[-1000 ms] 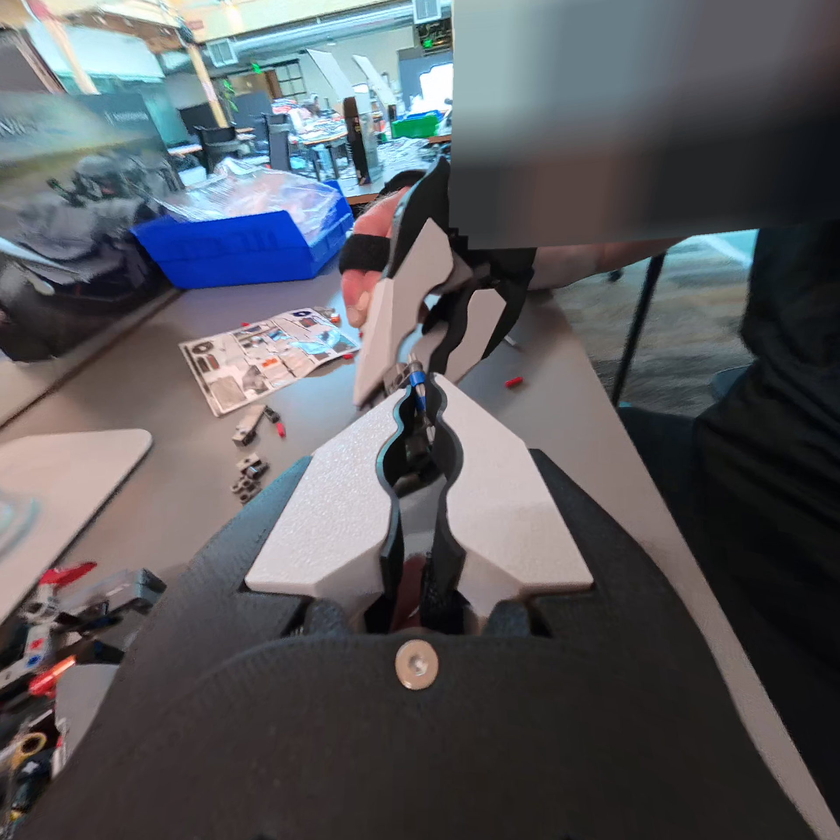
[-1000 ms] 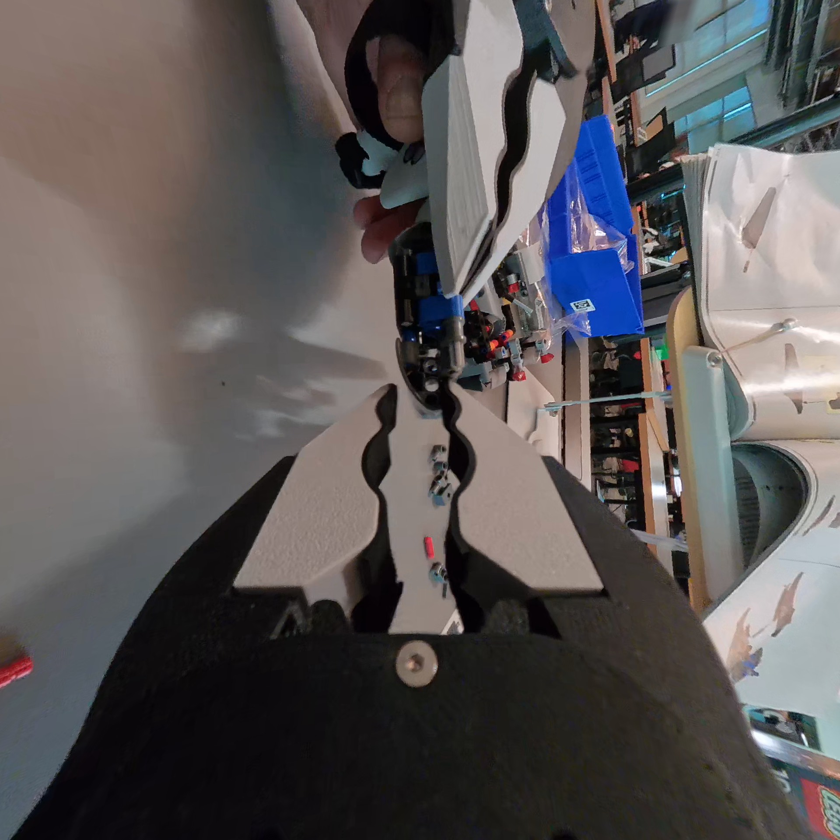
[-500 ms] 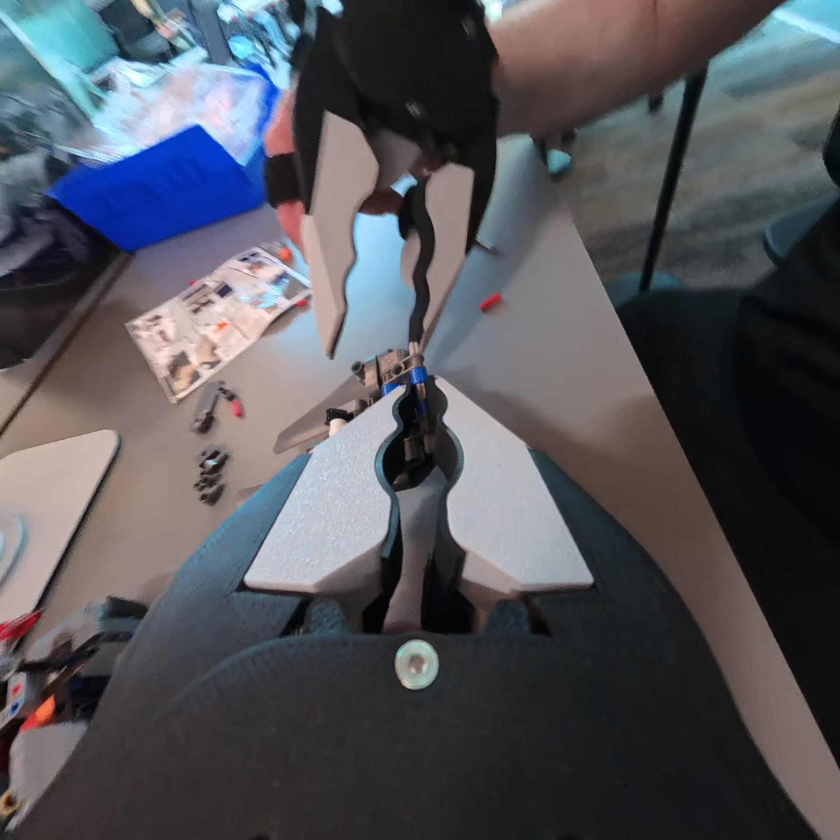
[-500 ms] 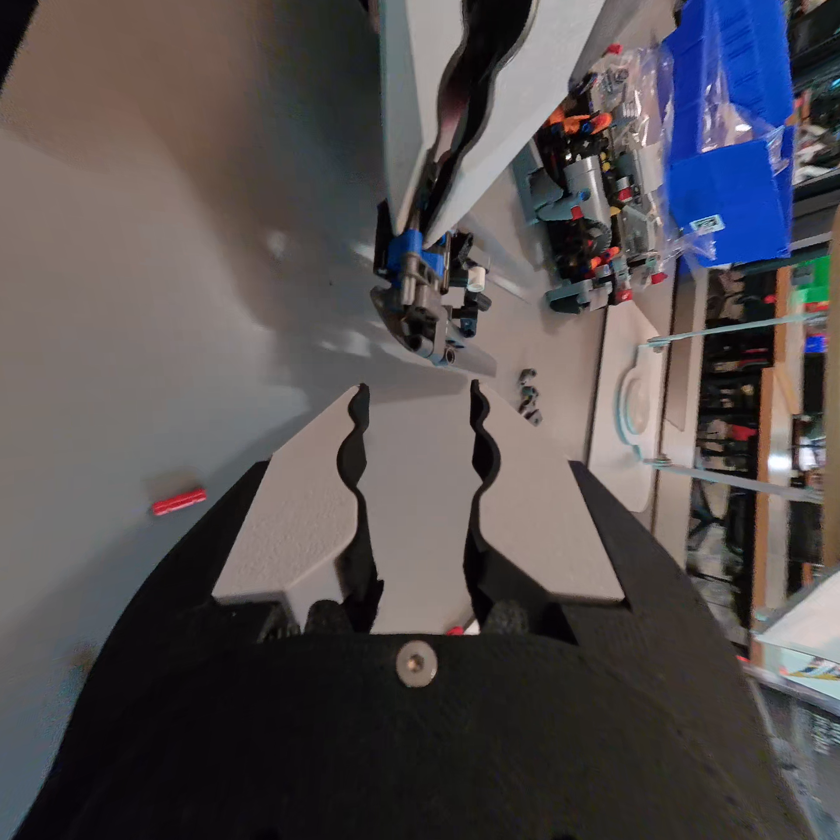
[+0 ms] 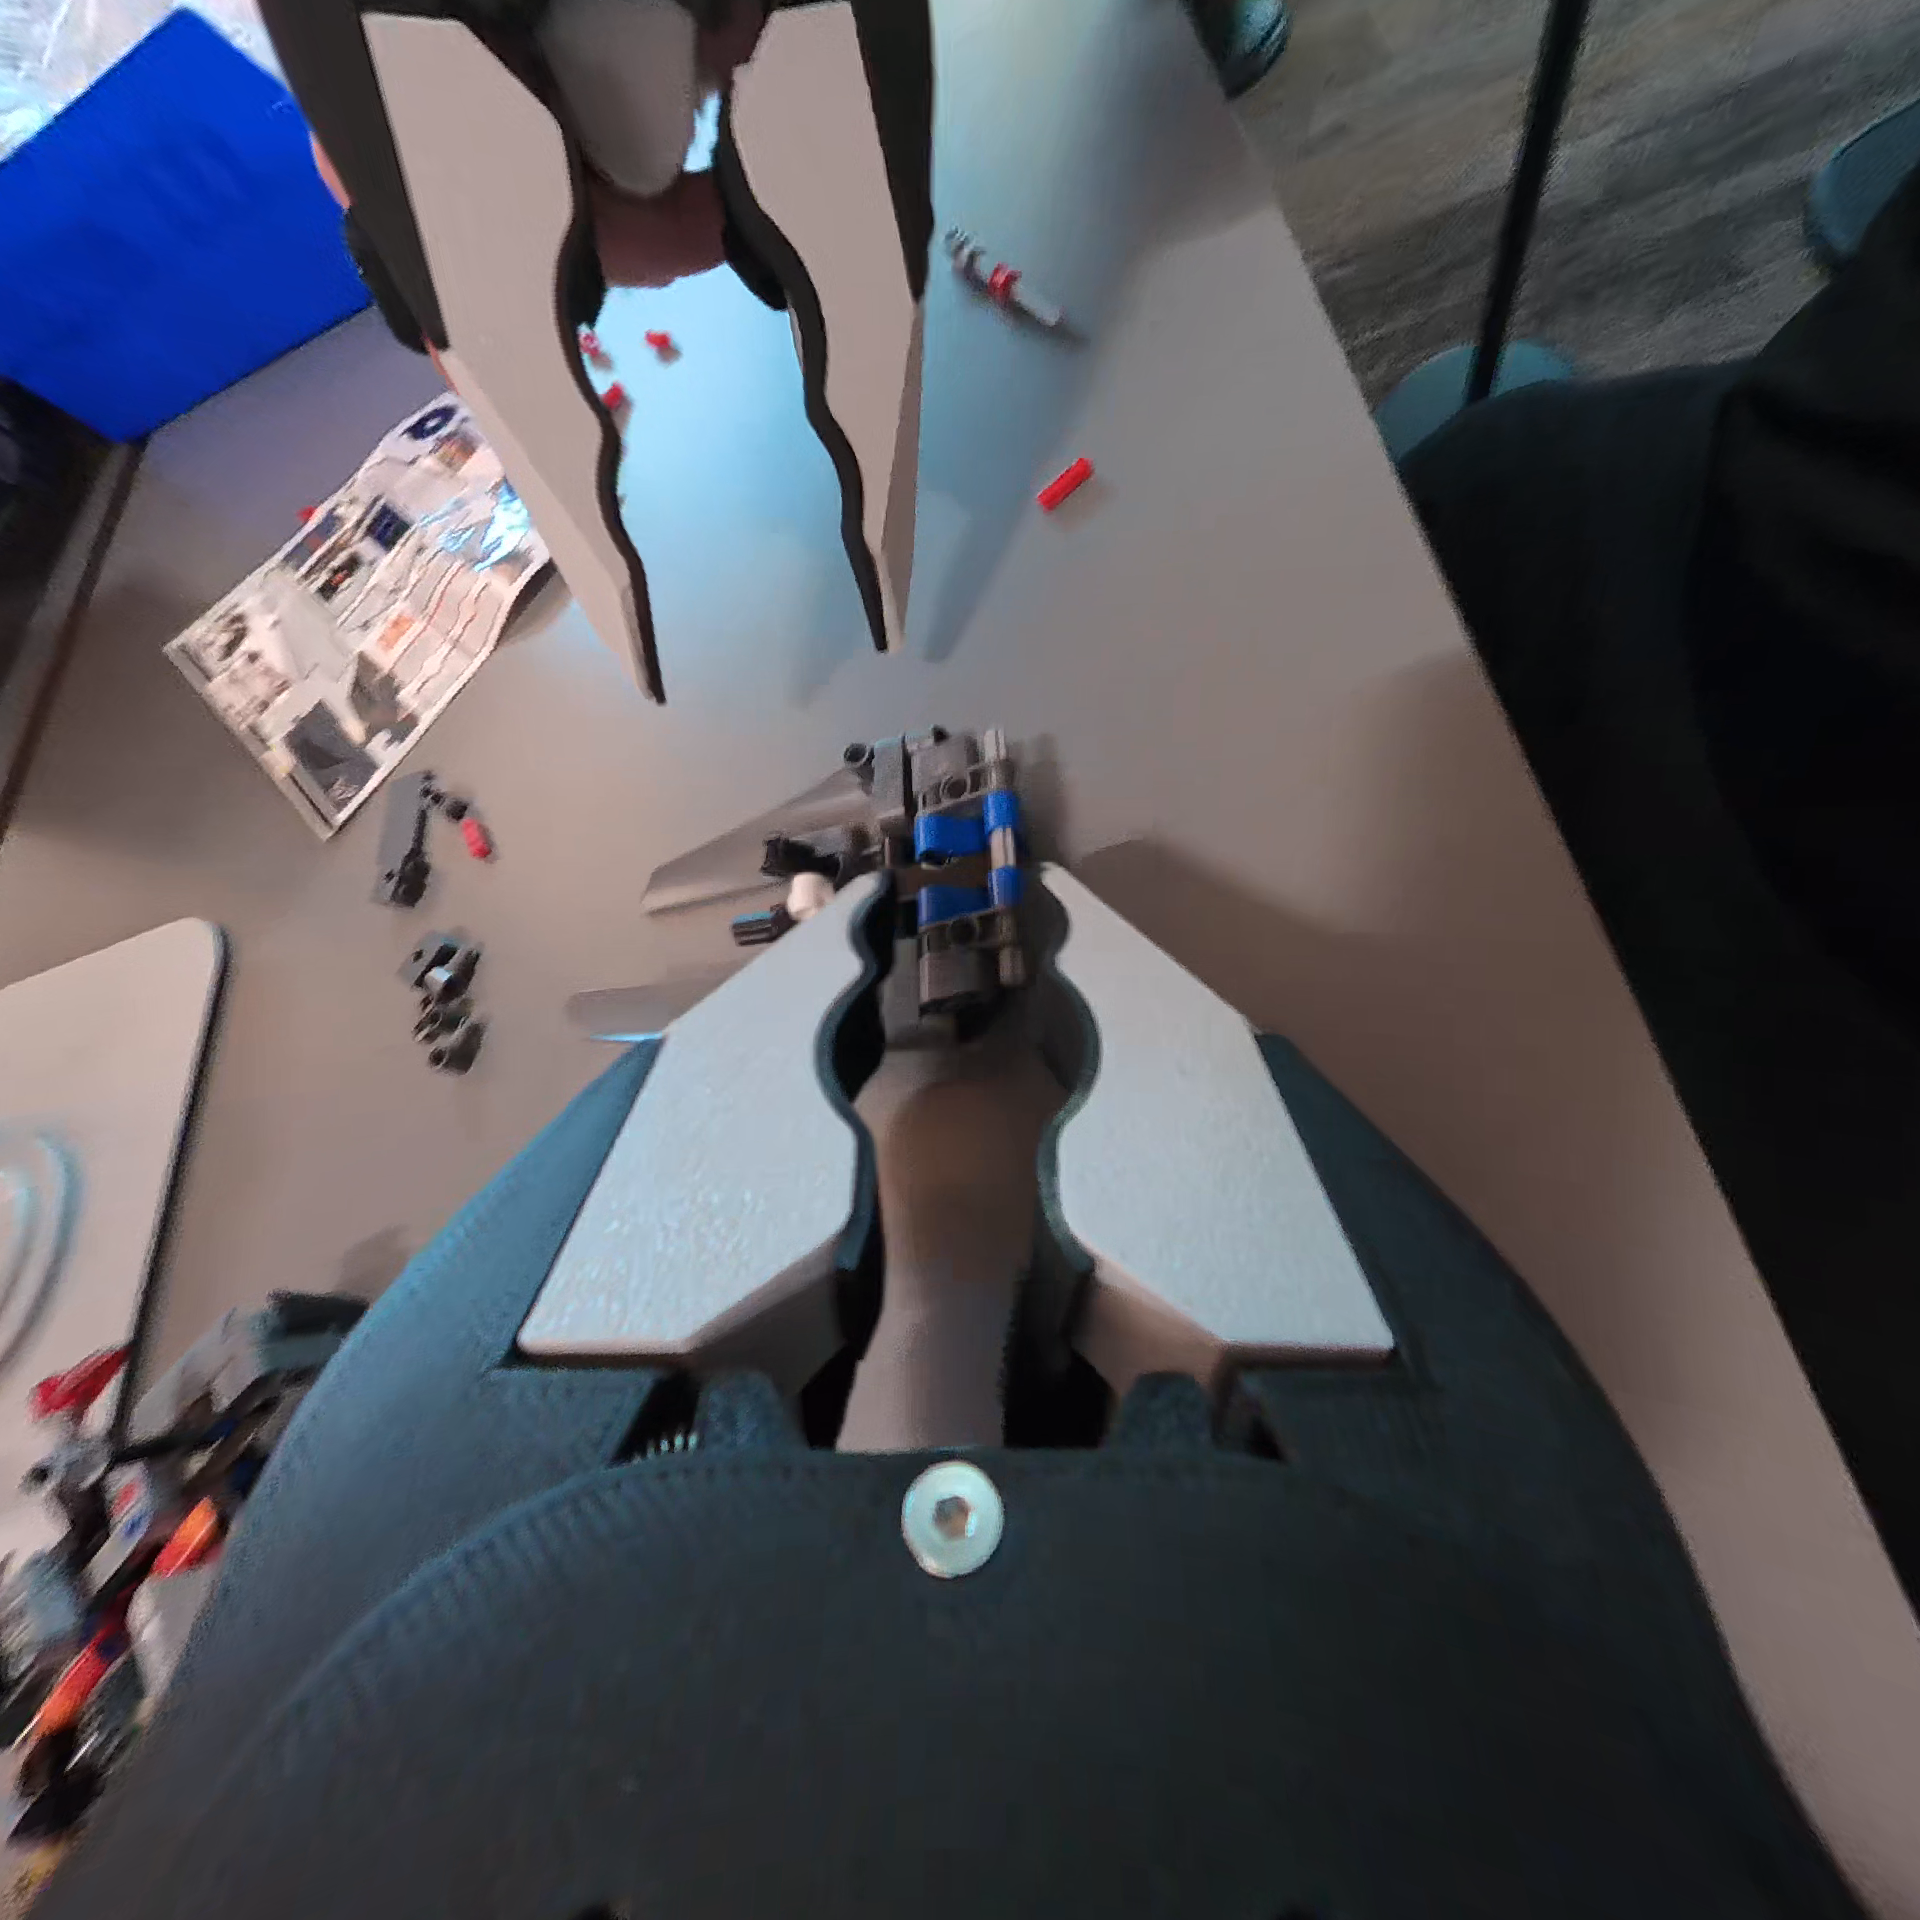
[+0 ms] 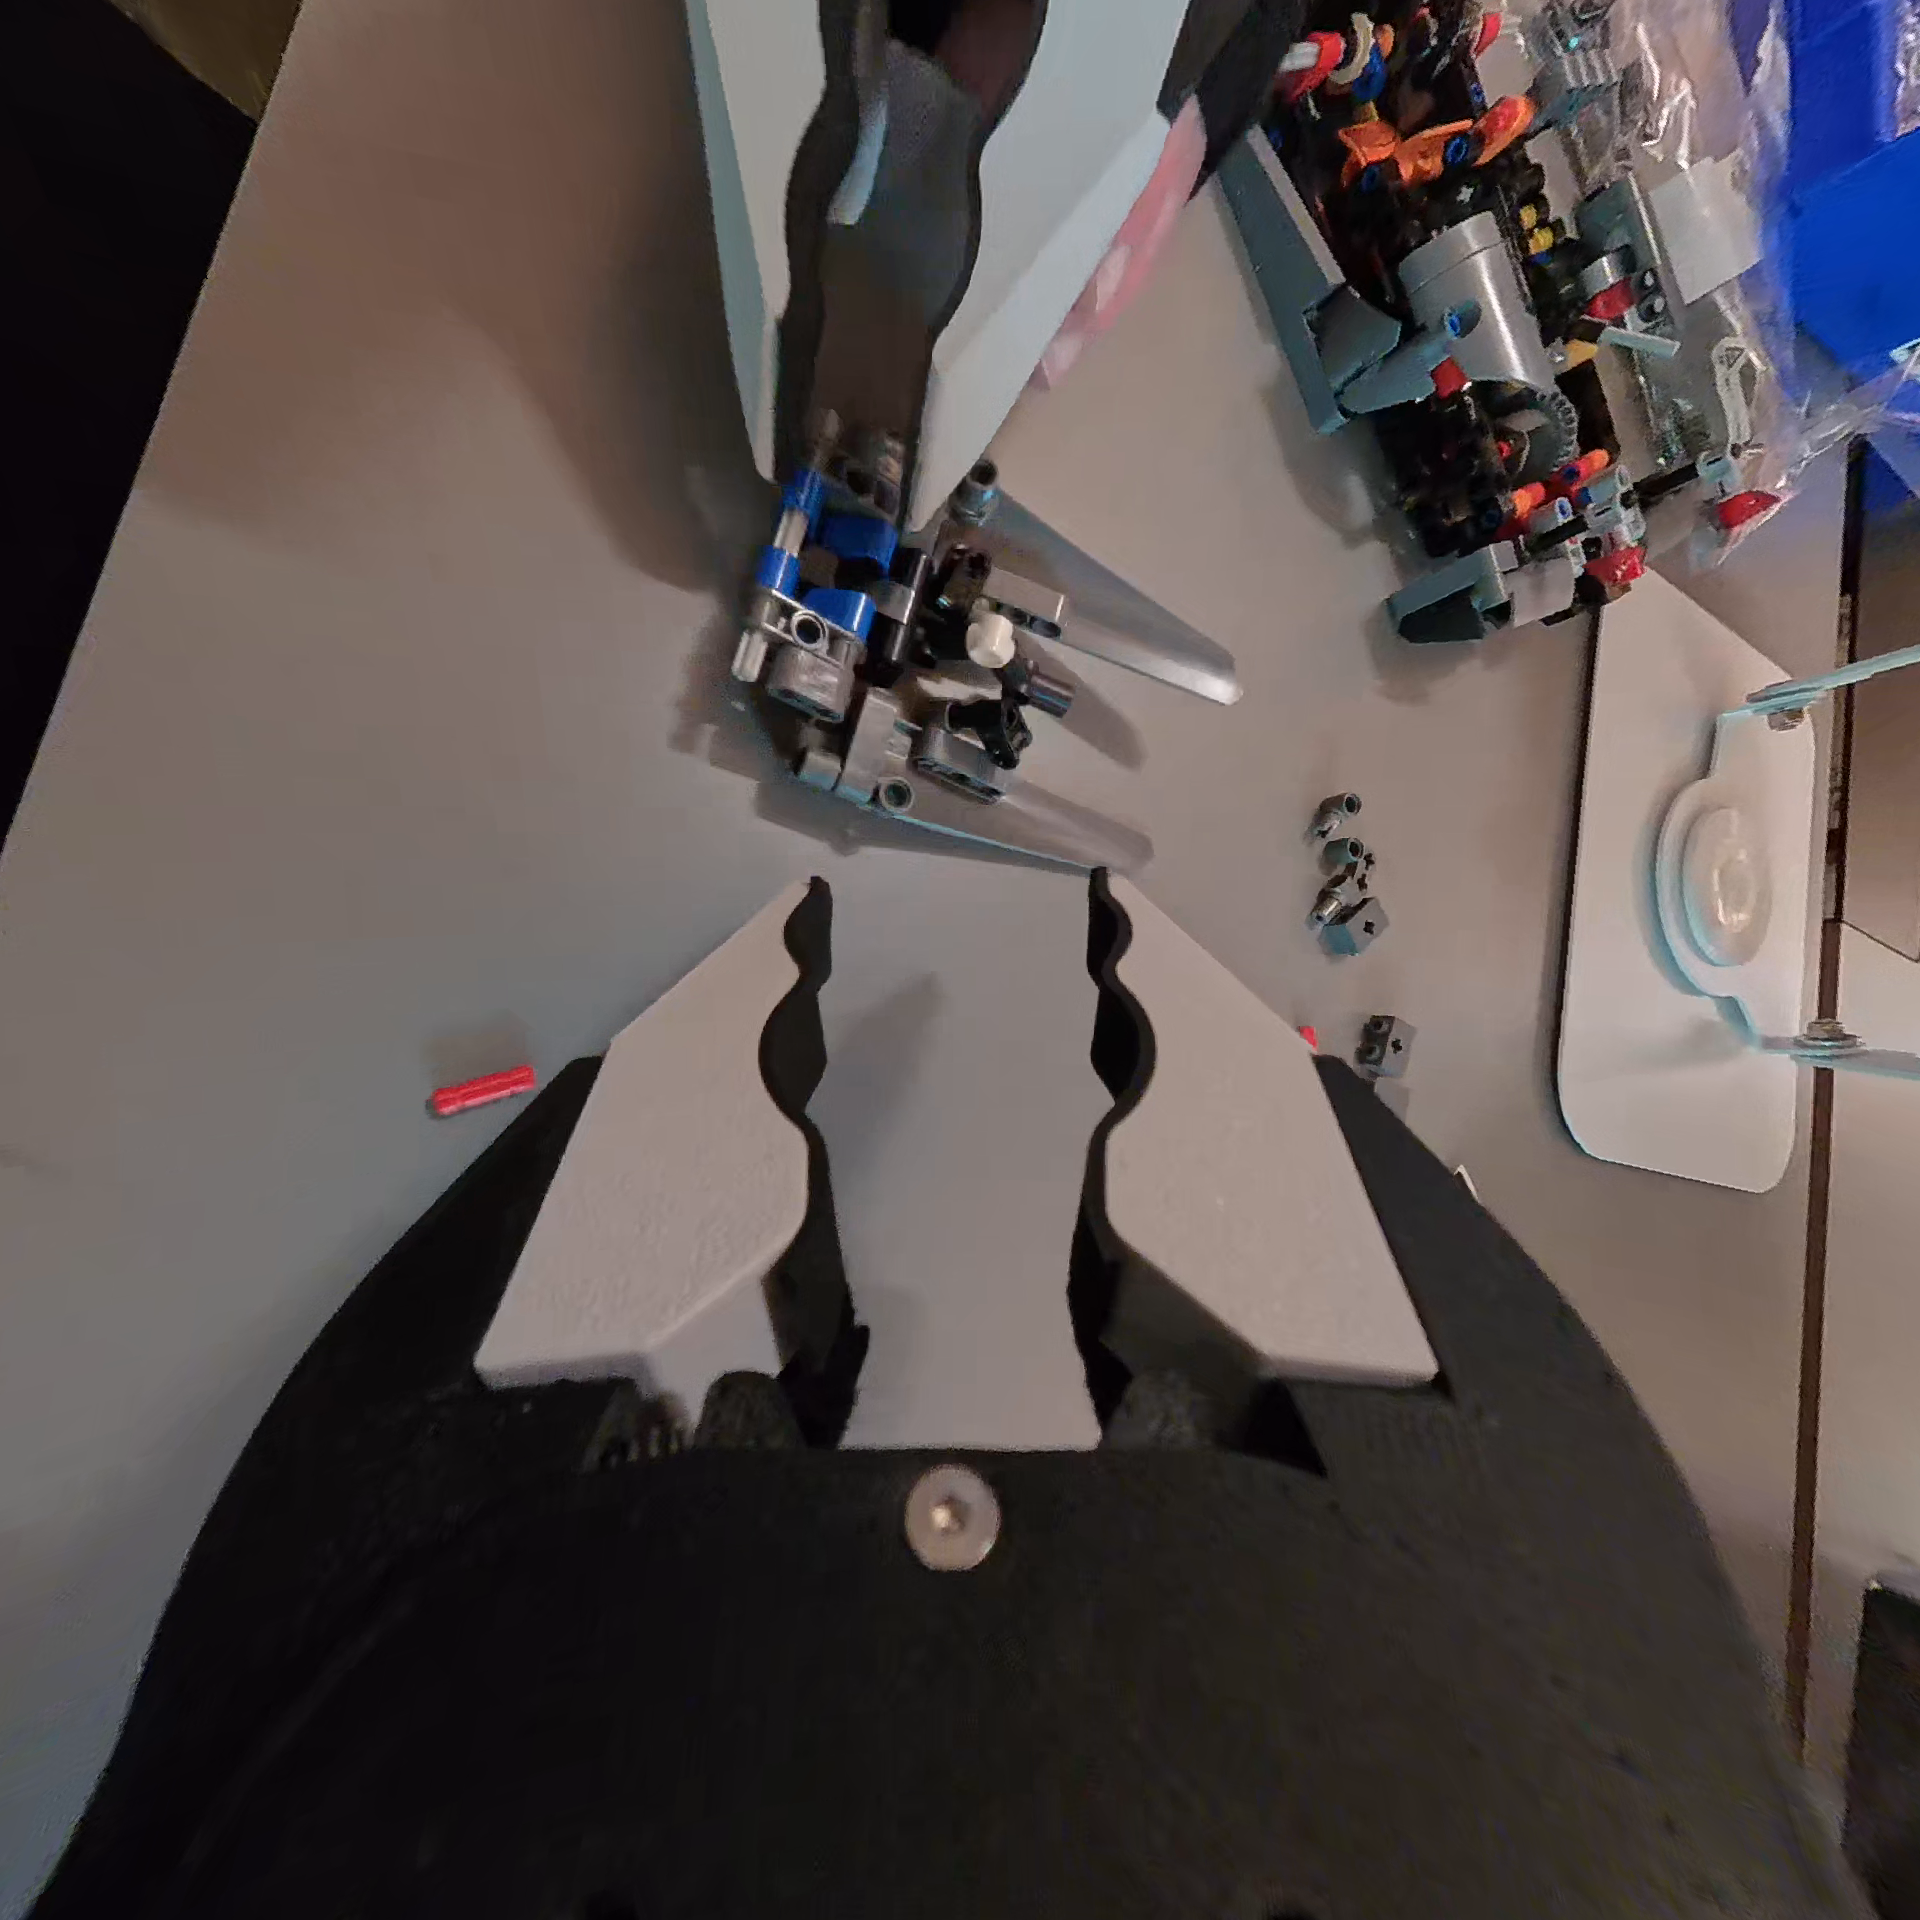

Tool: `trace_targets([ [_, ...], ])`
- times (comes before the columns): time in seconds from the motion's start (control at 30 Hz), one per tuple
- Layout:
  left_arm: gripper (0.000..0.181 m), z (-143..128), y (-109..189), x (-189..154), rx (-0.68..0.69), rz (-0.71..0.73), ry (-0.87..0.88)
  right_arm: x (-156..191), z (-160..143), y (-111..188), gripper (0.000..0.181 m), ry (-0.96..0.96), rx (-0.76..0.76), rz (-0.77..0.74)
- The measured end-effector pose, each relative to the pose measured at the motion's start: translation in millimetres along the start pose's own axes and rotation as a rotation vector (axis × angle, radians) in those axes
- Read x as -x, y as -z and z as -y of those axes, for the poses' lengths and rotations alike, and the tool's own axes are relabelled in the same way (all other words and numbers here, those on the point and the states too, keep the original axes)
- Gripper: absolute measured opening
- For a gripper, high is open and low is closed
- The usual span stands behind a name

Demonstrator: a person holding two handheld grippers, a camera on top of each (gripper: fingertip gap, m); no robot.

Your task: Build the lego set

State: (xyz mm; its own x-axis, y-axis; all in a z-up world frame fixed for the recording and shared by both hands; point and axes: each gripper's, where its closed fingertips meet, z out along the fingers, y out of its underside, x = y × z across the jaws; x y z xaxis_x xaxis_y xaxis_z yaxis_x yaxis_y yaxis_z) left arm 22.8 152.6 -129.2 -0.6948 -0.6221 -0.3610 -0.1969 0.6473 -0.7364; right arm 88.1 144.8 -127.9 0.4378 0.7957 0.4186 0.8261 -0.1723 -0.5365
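Note:
A small grey, black and blue lego sub-assembly [image 5: 961,831] with two long grey blade pieces sits low on the grey table [image 5: 1195,727]. My left gripper [image 5: 966,883] is shut on its blue and grey end. In the right wrist view the sub-assembly [image 6: 883,665] appears to rest on the table, with the left gripper [image 6: 852,488] coming in from above. My right gripper [image 6: 956,883] is open and empty, a short way back from the sub-assembly. It also shows in the left wrist view [image 5: 769,665], hanging open above the piece.
A large part-built model [image 6: 1507,312] lies beside a blue bin [image 6: 1849,156]. An instruction booklet [image 5: 364,613] and small dark grey pieces [image 5: 442,997] lie to the left. A red pin [image 6: 483,1091] lies loose. A white board [image 6: 1683,935] and the table edge [image 5: 1507,727] are close. One gripper's finger ends stand about 7 centimeters off the other's.
My right gripper has opened, let go of the sub-assembly and pulled back. My left gripper has brought the sub-assembly down toward the table.

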Motion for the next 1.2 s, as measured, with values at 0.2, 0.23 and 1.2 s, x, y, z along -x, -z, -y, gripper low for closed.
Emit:
trace_targets([
  [0.2,0.035,-6.8,15.2,1.9,0.090,0.116,0.033,-13.7,0.5,-7.0,0.052,-0.057,-0.028,0.090],
  [0.23,0.035,-5.6,17.8,0.5,0.094,0.138,0.034,-16.3,0.5,-9.1,0.052,-0.066,-0.032,0.103],
  [1.2,0.015,-17.0,21.5,25.3,0.201,0.344,0.060,-5.2,-4.2,-9.4,0.049,-0.182,-0.083,0.293],
])
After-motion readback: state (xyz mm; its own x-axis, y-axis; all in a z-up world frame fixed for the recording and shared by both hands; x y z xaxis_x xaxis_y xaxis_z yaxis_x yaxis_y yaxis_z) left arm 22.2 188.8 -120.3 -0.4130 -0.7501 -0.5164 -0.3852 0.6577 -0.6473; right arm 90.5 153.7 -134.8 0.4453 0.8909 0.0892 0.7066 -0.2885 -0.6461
